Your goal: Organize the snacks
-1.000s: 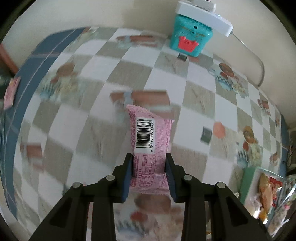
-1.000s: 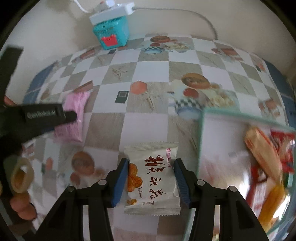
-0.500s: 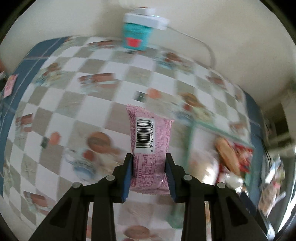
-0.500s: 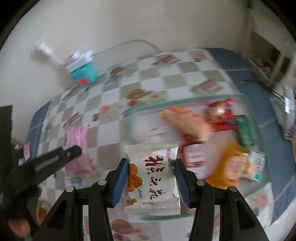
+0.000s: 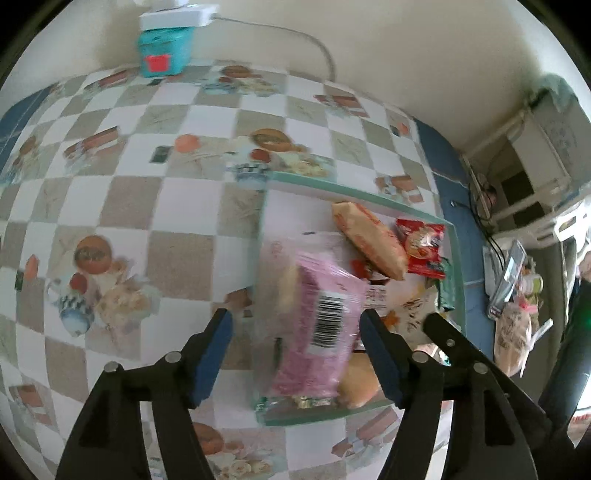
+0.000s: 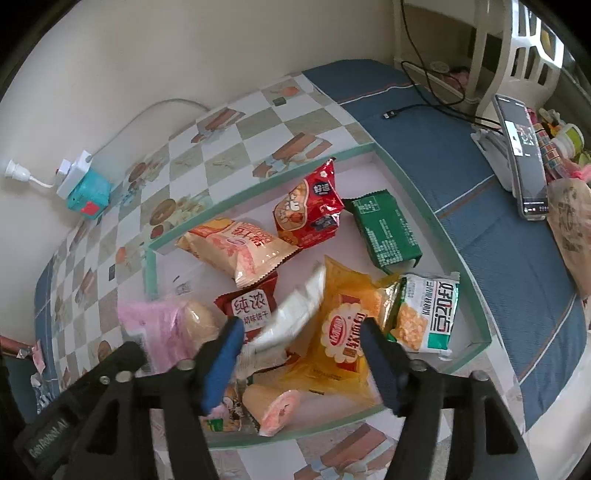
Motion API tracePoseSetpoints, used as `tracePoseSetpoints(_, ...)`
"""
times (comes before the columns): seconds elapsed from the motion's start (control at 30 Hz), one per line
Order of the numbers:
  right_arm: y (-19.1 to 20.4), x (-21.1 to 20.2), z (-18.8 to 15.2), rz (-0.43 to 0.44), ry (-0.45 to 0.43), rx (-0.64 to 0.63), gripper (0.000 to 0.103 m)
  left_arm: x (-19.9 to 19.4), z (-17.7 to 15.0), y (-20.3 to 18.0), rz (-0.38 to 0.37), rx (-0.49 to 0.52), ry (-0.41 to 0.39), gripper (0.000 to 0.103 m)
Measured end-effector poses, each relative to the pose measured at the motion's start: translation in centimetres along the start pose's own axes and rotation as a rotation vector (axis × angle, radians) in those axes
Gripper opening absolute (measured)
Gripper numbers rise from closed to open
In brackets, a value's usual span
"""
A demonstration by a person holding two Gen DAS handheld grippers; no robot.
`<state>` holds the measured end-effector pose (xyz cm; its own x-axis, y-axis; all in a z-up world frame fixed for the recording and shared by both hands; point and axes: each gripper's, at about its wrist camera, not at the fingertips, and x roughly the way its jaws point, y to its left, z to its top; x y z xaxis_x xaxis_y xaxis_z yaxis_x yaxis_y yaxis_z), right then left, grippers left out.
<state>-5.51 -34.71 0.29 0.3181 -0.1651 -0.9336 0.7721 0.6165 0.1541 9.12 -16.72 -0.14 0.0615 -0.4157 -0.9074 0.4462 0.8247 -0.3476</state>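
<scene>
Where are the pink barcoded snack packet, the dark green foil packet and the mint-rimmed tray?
pink barcoded snack packet (image 5: 325,325), left wrist view, on its barcode label.
dark green foil packet (image 6: 388,227), right wrist view, middle of its printed back.
mint-rimmed tray (image 6: 417,192), right wrist view, on its far-right rim.

- Tray (image 6: 373,147) sits on the bench (image 5: 177,251), near its right end.
- Snack packets lie loose in the tray.
- Power strip (image 5: 177,16) sits on a small box (image 5: 164,55) at the bench's back edge by the wall.
- Phone (image 6: 522,155) stands right of the tray.
</scene>
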Motion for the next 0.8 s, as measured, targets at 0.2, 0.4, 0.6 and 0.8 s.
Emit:
tracePoseSetpoints(0.2, 1.4, -1.3, -2.3, 0.002, -0.029, -0.067, 0.077, -1.6, -1.9, 4.4, 0.158, -0.097, -0.053, 0.087)
tracePoseSetpoints(0.4, 2.8, -2.9, -6.1, 0.008, -0.074, -0.174, 0.103, -3.0, -4.2, 5.9, 0.359, -0.069, -0.101, 0.097)
tracePoseSetpoints(0.6, 3.0, -3.7, -8.9, -0.001, -0.092, -0.224, 0.103, -4.6, -6.8, 6.6, 0.400, -0.046, -0.120, 0.097)
tracePoseSetpoints(0.8, 2.8, -4.9, -11.1, 0.008, -0.117, -0.250, 0.103, -5.6, -9.3, 7.2, 0.447, -0.022, -0.126, 0.096)
